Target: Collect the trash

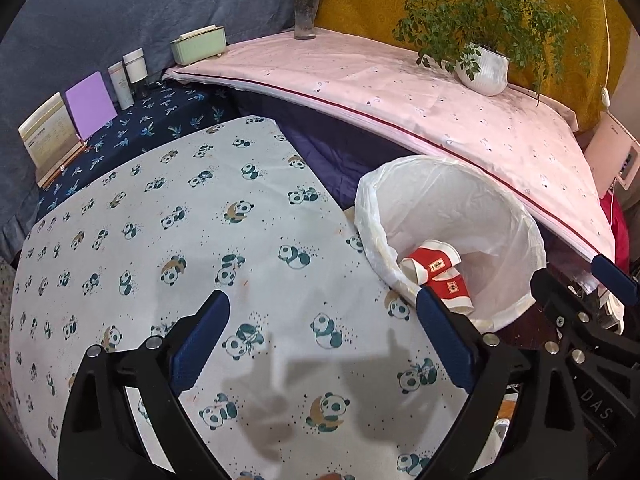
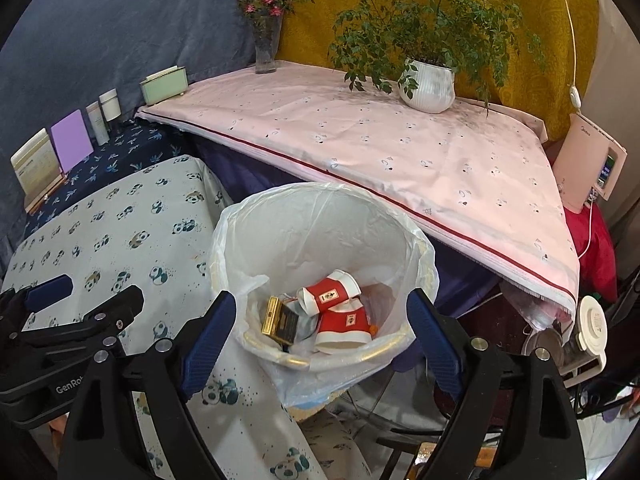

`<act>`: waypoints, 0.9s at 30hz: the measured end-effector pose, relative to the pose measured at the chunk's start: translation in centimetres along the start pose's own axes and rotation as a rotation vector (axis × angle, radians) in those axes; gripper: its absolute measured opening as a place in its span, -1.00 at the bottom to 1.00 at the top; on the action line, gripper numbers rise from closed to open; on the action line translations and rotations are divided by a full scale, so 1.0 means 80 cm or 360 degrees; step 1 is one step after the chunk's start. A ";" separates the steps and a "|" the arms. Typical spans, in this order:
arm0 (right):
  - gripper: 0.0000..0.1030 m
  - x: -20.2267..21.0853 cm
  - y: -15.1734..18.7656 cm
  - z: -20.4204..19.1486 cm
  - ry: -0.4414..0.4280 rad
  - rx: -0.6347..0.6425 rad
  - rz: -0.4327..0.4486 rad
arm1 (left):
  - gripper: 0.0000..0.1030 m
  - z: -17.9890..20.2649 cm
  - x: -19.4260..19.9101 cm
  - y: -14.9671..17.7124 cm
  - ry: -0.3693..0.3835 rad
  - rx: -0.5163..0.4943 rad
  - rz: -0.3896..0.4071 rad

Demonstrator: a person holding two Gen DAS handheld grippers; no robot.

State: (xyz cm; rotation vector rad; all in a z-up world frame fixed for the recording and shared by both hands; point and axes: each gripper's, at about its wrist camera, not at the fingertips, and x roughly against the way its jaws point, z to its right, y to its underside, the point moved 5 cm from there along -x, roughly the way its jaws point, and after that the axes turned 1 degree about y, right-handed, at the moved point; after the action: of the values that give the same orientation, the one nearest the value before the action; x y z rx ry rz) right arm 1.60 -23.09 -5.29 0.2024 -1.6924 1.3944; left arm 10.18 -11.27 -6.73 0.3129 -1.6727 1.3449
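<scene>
A white trash bin [image 2: 404,236] lined with a clear plastic bag stands beside the panda-print table [image 1: 160,240]. Inside lie two red and white paper cups [image 2: 340,312] and a dark box with a gold edge [image 2: 282,322]. The bin also shows in the left wrist view [image 1: 516,216], with the cups [image 1: 436,272] in it. My left gripper [image 1: 324,332] is open and empty above the table. My right gripper [image 2: 322,336] is open and empty above the bin's near rim. The left gripper shows at the left of the right wrist view [image 2: 84,300].
A pink-covered table [image 2: 400,148] behind the bin holds a white potted plant [image 2: 428,84] and a glass vase of flowers [image 2: 266,48]. A green box [image 1: 198,44], bottles [image 1: 128,76], a purple card [image 1: 90,104] and a book stand [image 1: 50,136] sit at the back left.
</scene>
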 end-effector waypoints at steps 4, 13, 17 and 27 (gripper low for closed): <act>0.66 0.005 0.011 0.003 0.0002 -0.0003 -0.0020 | 0.79 -0.001 0.005 0.010 -0.0011 0.0012 -0.0003; 0.87 0.019 0.024 0.007 0.0035 0.0005 0.0014 | 0.81 0.003 0.009 0.025 -0.0029 0.0005 -0.0014; 0.87 0.022 0.030 0.009 0.0045 0.0013 0.0013 | 0.82 0.005 0.010 0.033 -0.0031 0.0002 -0.0017; 0.87 0.031 0.041 0.016 0.0042 0.0022 0.0062 | 0.84 -0.001 0.006 0.049 -0.0063 0.0019 -0.0038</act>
State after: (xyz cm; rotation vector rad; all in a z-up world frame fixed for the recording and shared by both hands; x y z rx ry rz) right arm -2.56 -22.06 -5.77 0.1584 -1.6736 1.4318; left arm 7.31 -9.60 -8.81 0.3677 -1.6888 1.3395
